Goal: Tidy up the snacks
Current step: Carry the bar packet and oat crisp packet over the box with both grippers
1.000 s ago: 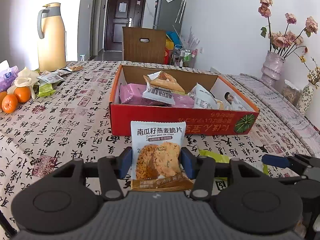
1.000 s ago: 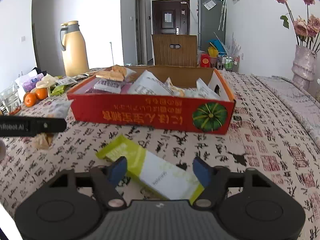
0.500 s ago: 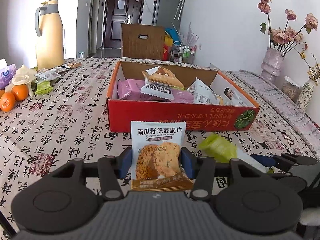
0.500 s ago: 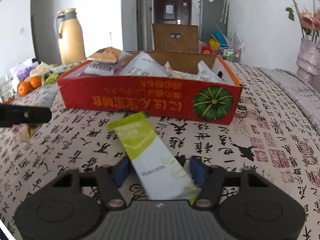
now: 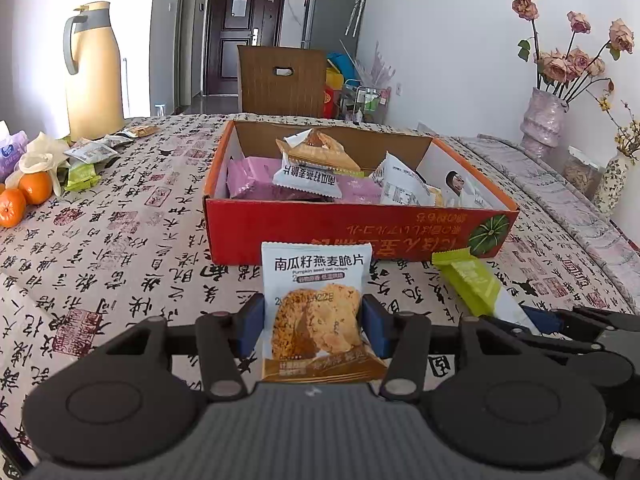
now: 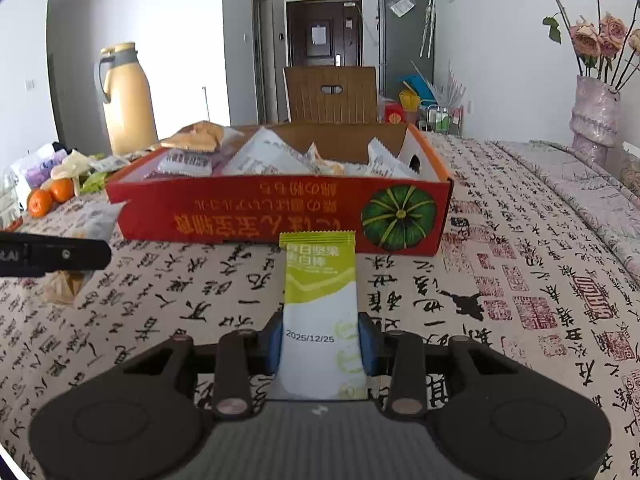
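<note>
My left gripper [image 5: 314, 322] is shut on a white and brown pumpkin seed oat crisp packet [image 5: 316, 280], held upright just in front of the red cardboard box [image 5: 360, 232]. The box holds several snack packets. My right gripper [image 6: 320, 340] is closing, its blue pads pressing the sides of a green and white snack packet [image 6: 320, 276] that points at the box [image 6: 248, 212]. From the left wrist view that same green packet [image 5: 468, 280] shows at the lower right. A black finger of the left gripper [image 6: 56, 254] reaches in from the left edge of the right wrist view.
A tablecloth printed with calligraphy [image 5: 120, 240] covers the table. At the far left stand a yellow thermos jug [image 5: 94, 72], oranges [image 5: 24, 196] and loose snack packets [image 5: 92, 152]. A vase of dried roses [image 5: 546, 120] stands at the right. A wooden chair [image 5: 280, 80] is behind the box.
The right gripper's jaws have closed onto the green and white packet, which now lies straight between them, lifted off the cloth. The left gripper keeps its packet in place.
</note>
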The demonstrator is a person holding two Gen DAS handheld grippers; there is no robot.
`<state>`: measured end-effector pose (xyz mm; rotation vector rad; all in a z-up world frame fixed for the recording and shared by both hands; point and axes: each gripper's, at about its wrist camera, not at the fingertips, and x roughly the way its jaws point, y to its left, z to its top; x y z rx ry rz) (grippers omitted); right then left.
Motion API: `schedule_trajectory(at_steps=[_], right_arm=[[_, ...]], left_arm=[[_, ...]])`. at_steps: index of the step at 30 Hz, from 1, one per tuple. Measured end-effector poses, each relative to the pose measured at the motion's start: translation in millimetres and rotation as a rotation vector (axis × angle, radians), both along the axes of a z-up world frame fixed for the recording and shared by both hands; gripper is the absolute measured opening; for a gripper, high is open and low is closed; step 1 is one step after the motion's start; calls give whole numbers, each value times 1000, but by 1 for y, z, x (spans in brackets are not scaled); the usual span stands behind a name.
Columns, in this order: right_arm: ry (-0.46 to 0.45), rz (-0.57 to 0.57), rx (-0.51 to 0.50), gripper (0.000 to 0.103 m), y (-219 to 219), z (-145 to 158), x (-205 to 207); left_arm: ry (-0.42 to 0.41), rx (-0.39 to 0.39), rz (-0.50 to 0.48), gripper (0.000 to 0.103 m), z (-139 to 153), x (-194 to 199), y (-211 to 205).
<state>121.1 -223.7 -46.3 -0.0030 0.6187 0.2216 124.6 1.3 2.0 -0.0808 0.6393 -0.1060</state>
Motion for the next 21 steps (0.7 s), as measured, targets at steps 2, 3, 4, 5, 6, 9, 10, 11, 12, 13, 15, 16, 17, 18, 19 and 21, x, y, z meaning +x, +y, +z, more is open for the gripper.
schedule_trajectory(at_steps=[2,3,4,5,6,9,10,11,12,13,15,16,17,18,19,21], right_arm=[[-13,0,6,36,-1,3,-2],[-22,0,9,36,-1,6,-3],[-30,0,12,36,-2,8,-5],[-40,-1,15,36,-3,11,-5],[-50,-2,17,36,-4,14,-6],[-85,-3,26,36,-7,24,-6],[-95,-4,29,36,-7,27,-5],[-107,-4,33,36,-8,31,-4],[-118,-5,37,36,-9,34,-3],[-130,-5,40,36,-9,37,0],[-151,-5,48,36,-11,44,5],[-160,-4,51,36,-11,46,8],[-169,-2,54,36,-11,49,12],[-177,-1,58,36,-11,52,16],[-184,2,60,36,-11,55,19],[-199,8,65,36,-10,59,29]], left_arm=[[-6,2,2,53,3,0,-1],[-10,3,2,53,4,0,-1],[-15,5,2,53,6,-1,-2],[-20,6,2,53,9,-1,-3],[-27,7,1,53,12,0,-4],[-49,11,2,53,20,3,-7],[-58,13,4,53,23,5,-8],[-65,14,5,53,26,7,-9],[-73,15,7,53,30,9,-10],[-79,17,9,53,32,11,-11],[-90,21,14,53,37,17,-13],[-95,23,17,53,40,20,-14],[-100,24,21,53,42,24,-15],[-105,26,24,53,44,28,-16],[-110,28,28,53,47,31,-16],[-124,34,36,53,52,40,-18]])
